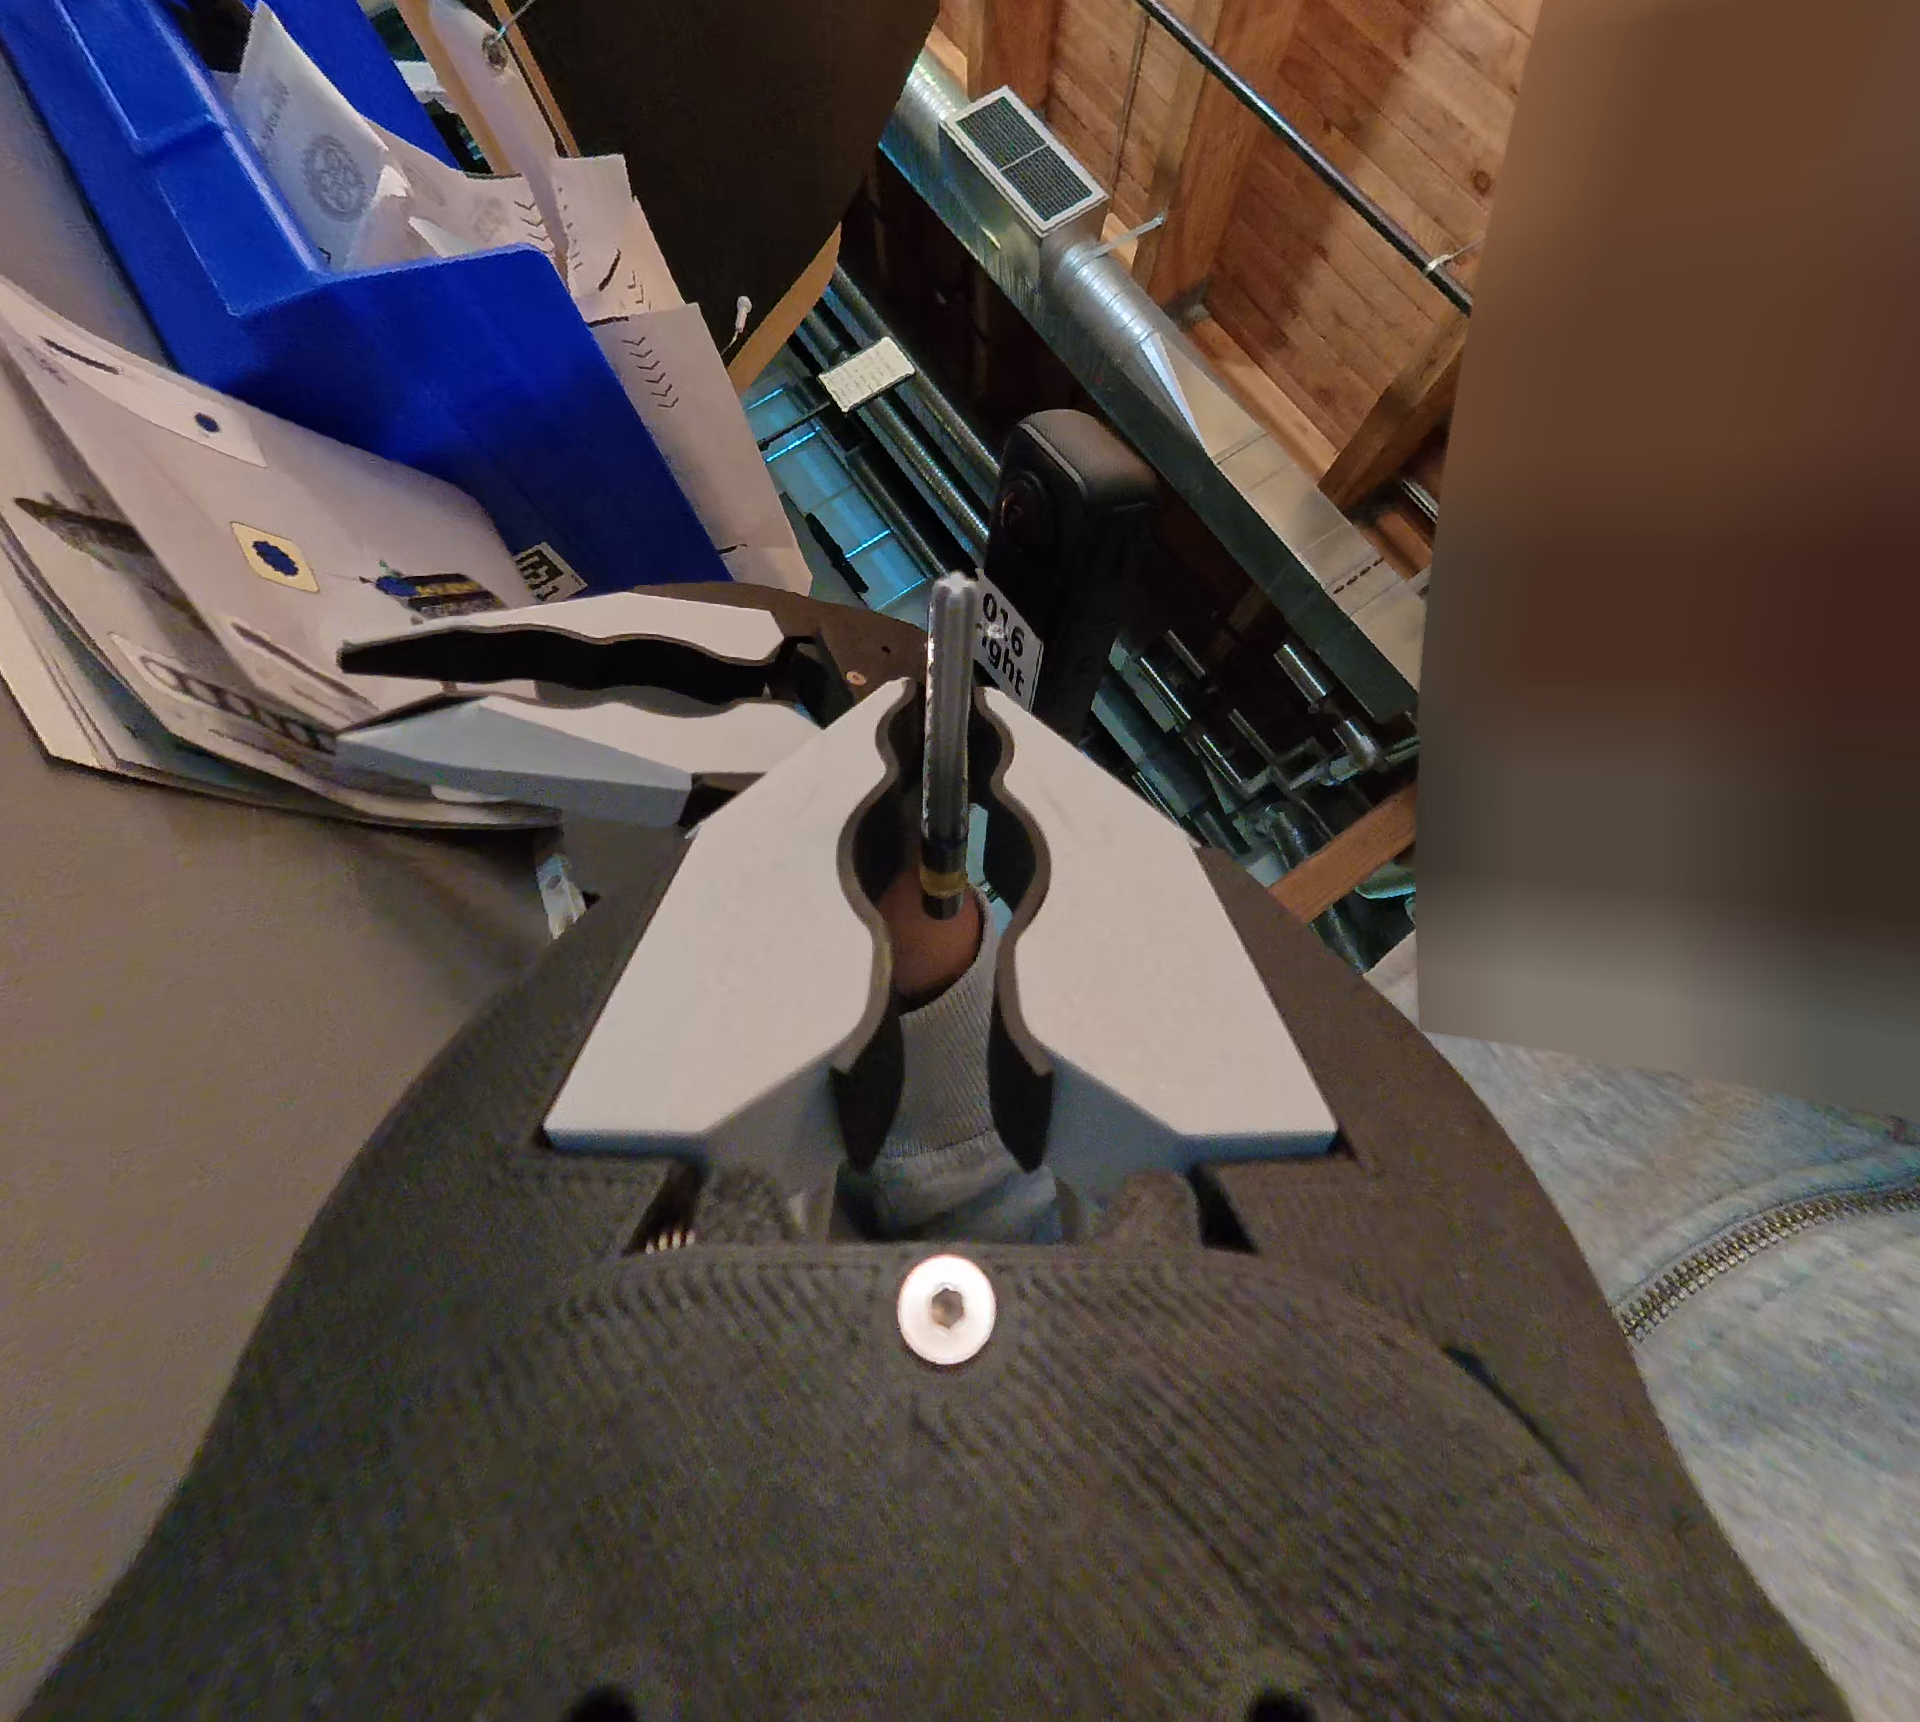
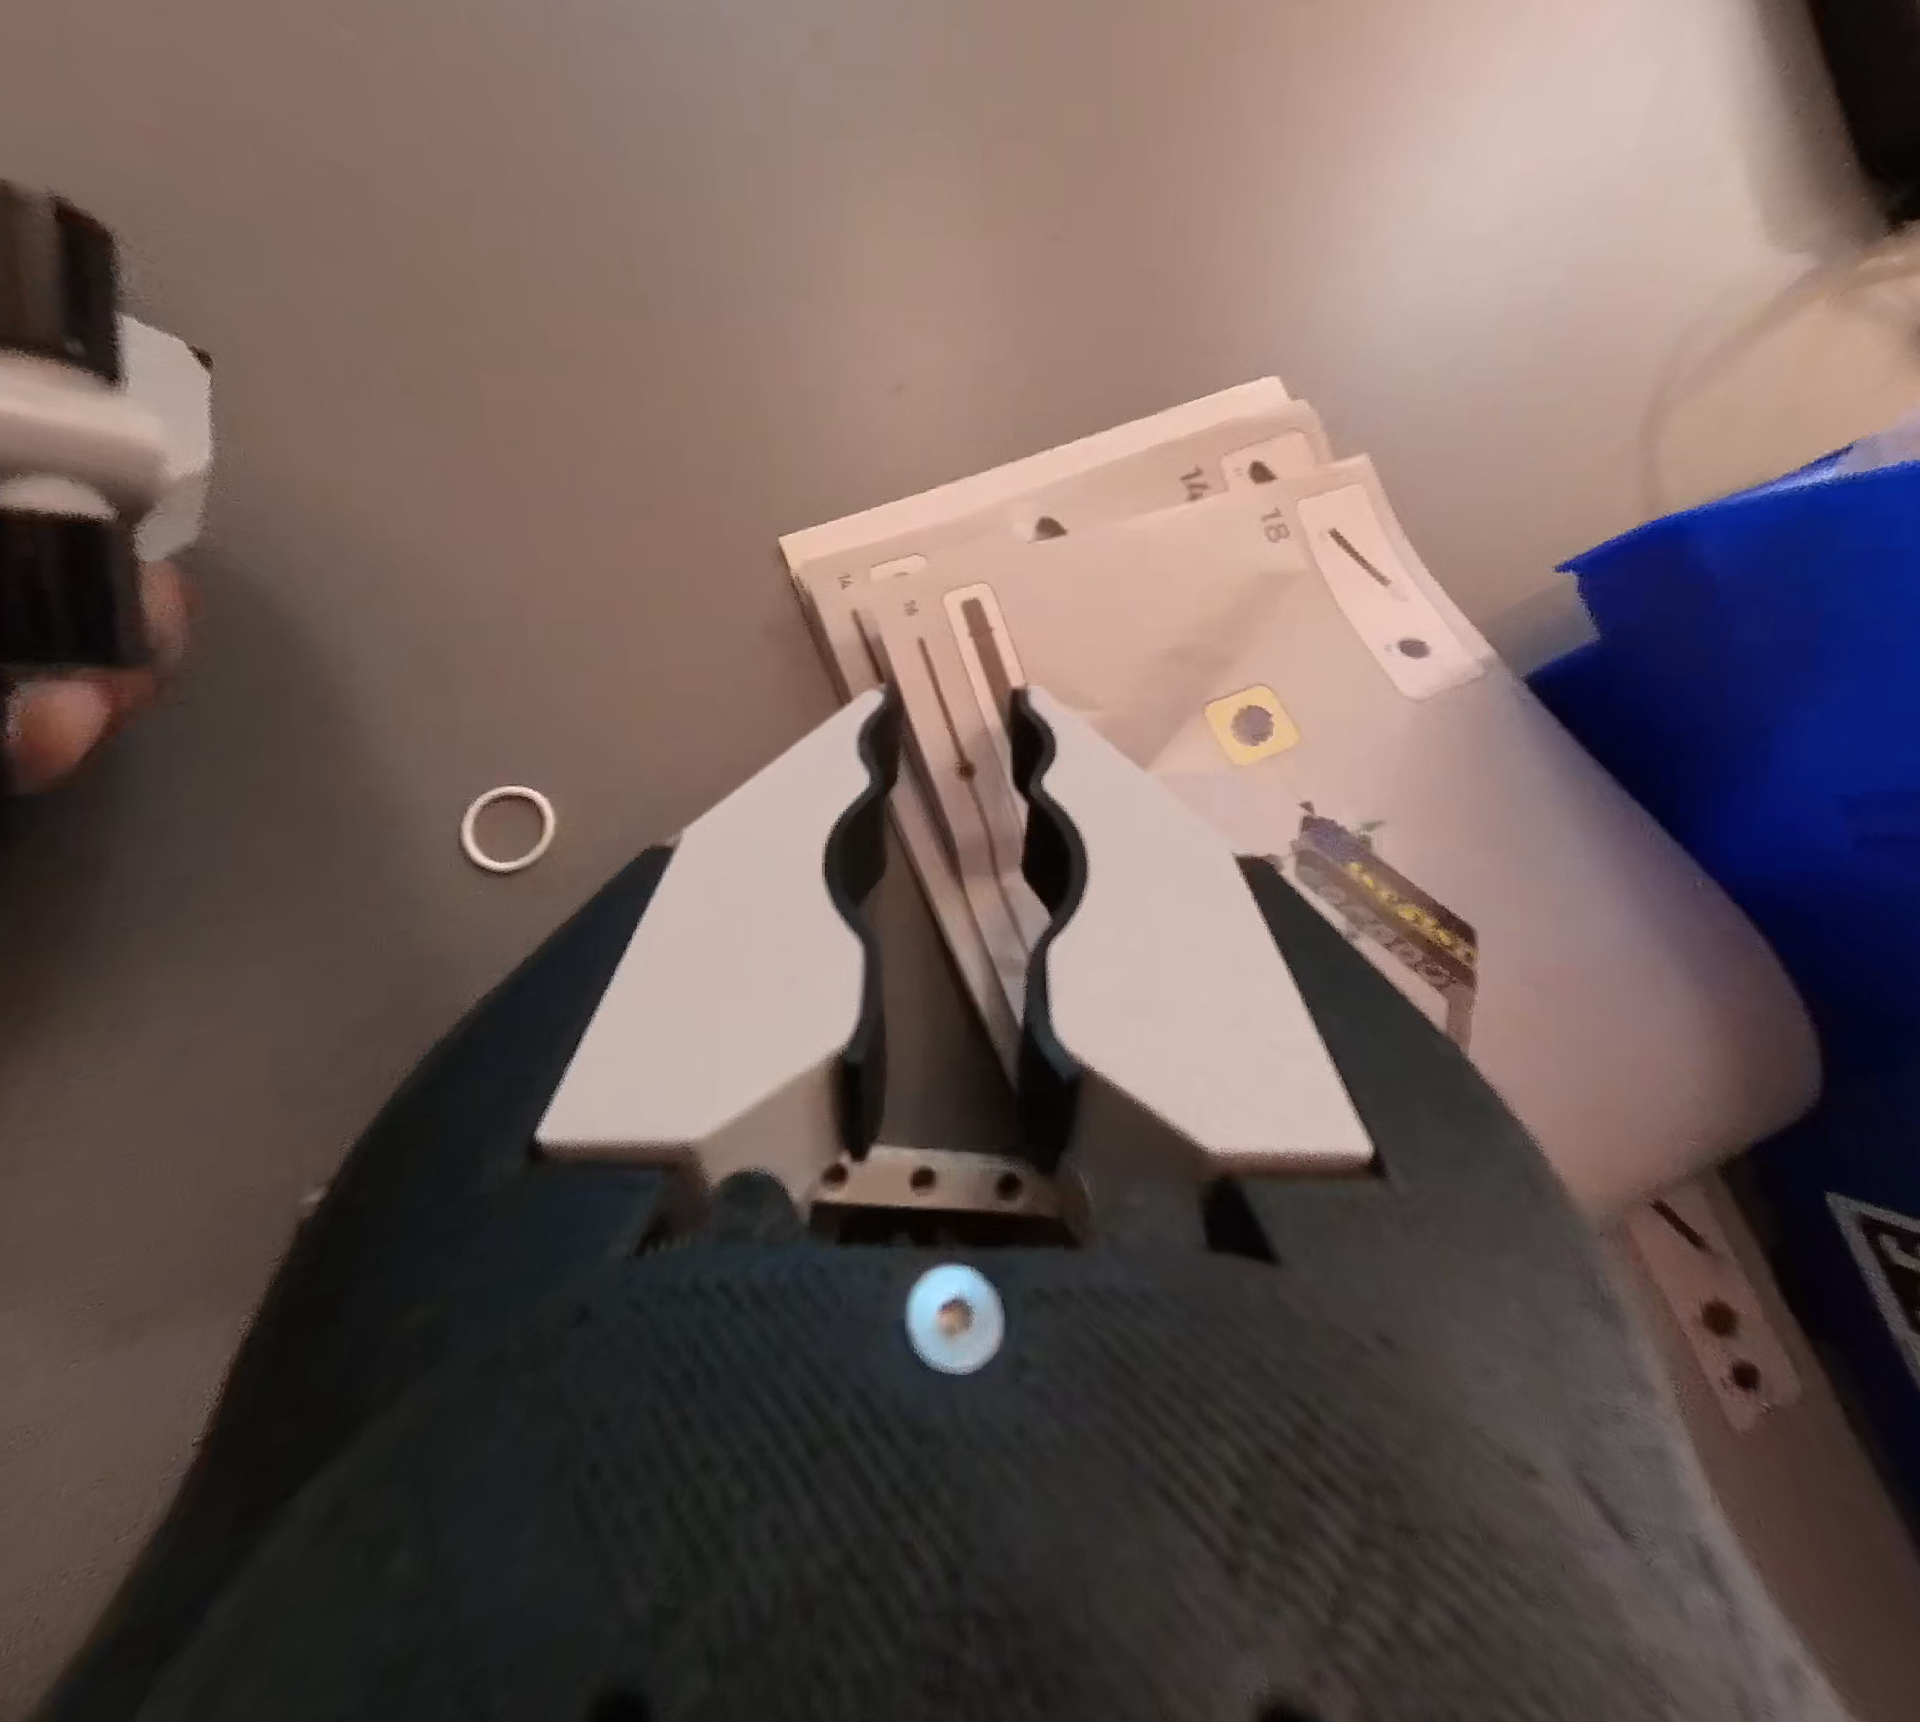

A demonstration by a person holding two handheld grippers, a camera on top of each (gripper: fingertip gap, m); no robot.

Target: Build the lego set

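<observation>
While the left tongs (image 1: 948,737) pinch a thin dark rod (image 1: 948,716), the right tongs (image 2: 954,737) hang spread over the booklet (image 2: 1143,696) on the table (image 2: 623,218). Past the booklet sits a blue bin (image 2: 1745,737). I think the next piece needs finding.

Dark lego axle (image 1: 948,716) stands upright, clamped in left gripper (image 1: 940,706).

In the right wrist view, the bench (image 2: 727,166) lies bare across the upper left of the frame. The open booklet (image 2: 1195,685) and the blue bin (image 2: 1766,789) block the right side; a small ring (image 2: 507,826) lies at lower left.
</observation>
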